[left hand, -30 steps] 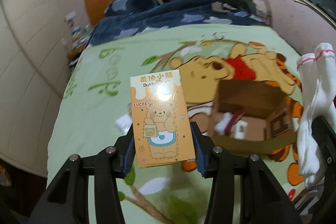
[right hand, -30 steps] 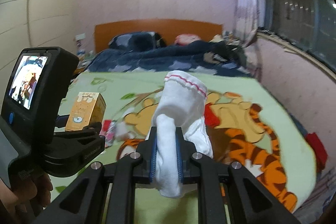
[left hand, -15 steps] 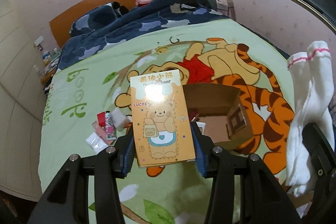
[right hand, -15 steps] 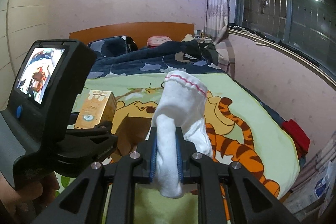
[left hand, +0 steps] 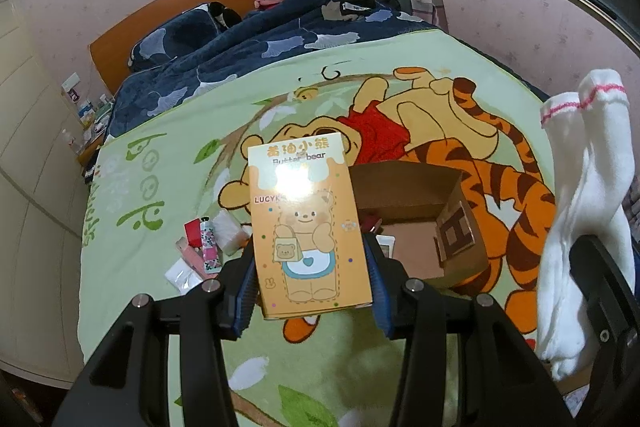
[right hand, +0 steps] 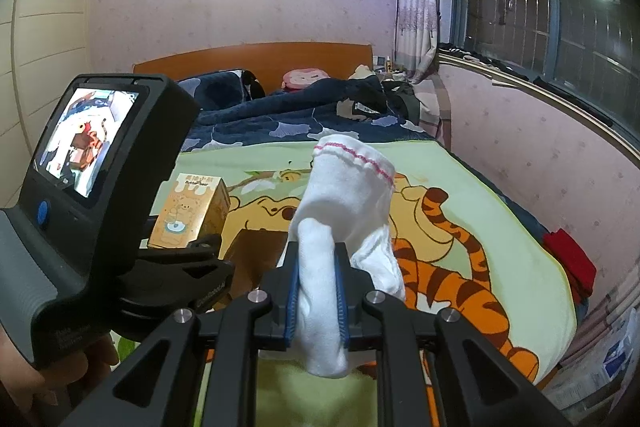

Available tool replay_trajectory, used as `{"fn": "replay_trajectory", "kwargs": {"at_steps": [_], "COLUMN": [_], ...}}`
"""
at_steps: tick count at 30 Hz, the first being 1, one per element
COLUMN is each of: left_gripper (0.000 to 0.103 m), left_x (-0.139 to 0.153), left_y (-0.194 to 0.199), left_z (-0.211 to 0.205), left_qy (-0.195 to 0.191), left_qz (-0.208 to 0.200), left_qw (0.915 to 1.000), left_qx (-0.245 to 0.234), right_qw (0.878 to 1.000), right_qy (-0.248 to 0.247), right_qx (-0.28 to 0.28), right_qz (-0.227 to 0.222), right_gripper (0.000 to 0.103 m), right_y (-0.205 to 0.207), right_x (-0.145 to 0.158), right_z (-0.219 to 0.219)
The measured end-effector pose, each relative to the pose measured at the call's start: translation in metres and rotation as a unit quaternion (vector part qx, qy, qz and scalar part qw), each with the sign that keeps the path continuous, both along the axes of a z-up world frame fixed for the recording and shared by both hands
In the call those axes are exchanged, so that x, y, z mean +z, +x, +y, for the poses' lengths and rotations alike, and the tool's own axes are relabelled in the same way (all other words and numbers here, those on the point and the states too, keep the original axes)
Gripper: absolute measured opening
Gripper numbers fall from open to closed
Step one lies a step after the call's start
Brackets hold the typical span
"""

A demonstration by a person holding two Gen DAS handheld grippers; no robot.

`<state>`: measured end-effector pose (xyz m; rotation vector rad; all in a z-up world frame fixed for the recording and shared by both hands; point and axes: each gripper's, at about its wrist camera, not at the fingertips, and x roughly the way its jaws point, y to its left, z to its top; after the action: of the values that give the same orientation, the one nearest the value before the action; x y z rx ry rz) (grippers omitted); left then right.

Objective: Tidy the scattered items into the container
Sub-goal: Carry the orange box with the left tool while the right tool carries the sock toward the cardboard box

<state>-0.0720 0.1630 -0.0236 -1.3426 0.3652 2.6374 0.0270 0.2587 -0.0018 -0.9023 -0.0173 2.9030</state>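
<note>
My left gripper (left hand: pixel 310 291) is shut on an orange bear-printed box (left hand: pixel 308 227), held upright above the bed. Just behind and right of it sits the open cardboard box (left hand: pixel 424 211), with a few items inside. My right gripper (right hand: pixel 318 297) is shut on a pair of white socks (right hand: pixel 344 211) with pink-trimmed cuffs; the same white socks (left hand: pixel 580 219) hang at the right edge of the left wrist view. In the right wrist view the orange box (right hand: pixel 192 213) shows at the left, beside the left gripper's handle and screen (right hand: pixel 88 143). Part of the cardboard box (right hand: pixel 256 247) is hidden behind the socks.
Small loose items, a floral tube (left hand: pixel 210 243), a red packet (left hand: pixel 192 231) and a white sachet (left hand: pixel 182 275), lie on the cartoon blanket (left hand: pixel 160 187) left of the box. A dark quilt (left hand: pixel 248 47) and headboard lie beyond. A wall and window run along the right.
Both grippers moved with their loads: the cardboard box now lies closer behind the orange box, and the loose items at the left came into sight. Neither grip changed.
</note>
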Motion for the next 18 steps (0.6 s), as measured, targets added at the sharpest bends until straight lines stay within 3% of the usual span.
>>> {"fn": "replay_trajectory", "kwargs": {"at_steps": [10,18], "left_gripper": [0.048,0.048], "left_x": [-0.01,-0.035], "left_y": [-0.017,-0.038], "left_z": [0.006,0.01], "left_qy": [-0.004,-0.02], "left_qz": [-0.016,-0.044], "left_qw": [0.9998,0.9988], "left_qx": [0.005,0.011], "right_qw": [1.0,0.999], "right_qy": [-0.002,0.001], "right_qx": [0.003,0.005], "right_qz": [-0.016,-0.043], "right_gripper": [0.015,0.015], "right_y": [-0.017,-0.04], "right_x": [-0.01,-0.028], "right_z": [0.005,0.01]}}
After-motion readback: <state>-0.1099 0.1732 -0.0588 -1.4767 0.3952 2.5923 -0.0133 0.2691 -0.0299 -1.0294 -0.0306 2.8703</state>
